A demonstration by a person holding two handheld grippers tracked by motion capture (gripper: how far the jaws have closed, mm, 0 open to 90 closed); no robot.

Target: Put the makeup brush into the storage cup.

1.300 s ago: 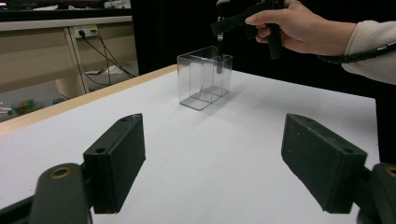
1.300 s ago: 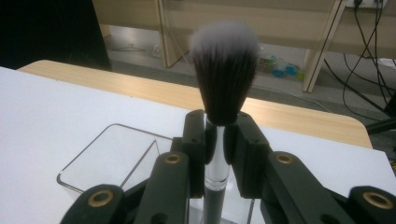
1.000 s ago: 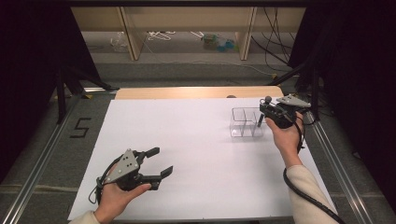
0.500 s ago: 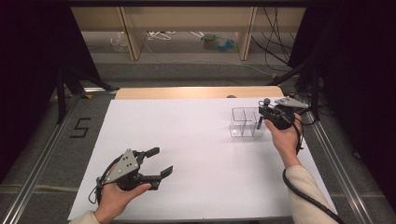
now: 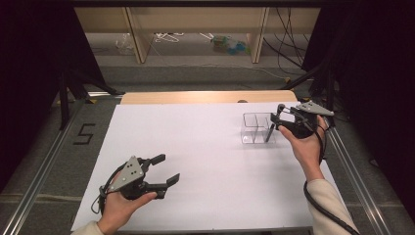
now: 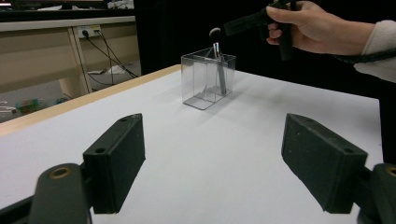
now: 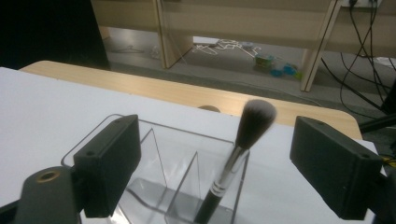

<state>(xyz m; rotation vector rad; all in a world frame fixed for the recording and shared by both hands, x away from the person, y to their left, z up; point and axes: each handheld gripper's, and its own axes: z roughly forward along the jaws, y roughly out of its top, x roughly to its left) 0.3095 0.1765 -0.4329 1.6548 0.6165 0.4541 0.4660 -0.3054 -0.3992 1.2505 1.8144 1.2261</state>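
my right claw [image 5: 279,119] hangs just above the clear plastic three-compartment organiser box [image 5: 255,128], its two black jaws spread wide and gripping nothing. in the right gripper view those jaws stand either side of the makeup brush with the black handle, silver ferrule and grey-tipped bristles [image 7: 236,158], without touching it. the brush stands in the organiser's end compartment, the one nearest my right hand [image 5: 307,147], handle down and bristles up, leaning against the wall so its head pokes out above the rim. the organiser sits upright on the white surface [image 5: 205,147], near that surface's far right corner.

my left claw [image 5: 166,170] is well apart from the organiser, low over the near left part of the surface, jaws also wide apart and empty. seen from it, the organiser [image 6: 208,78] stands far ahead, with the brush [image 6: 218,65] inside it.
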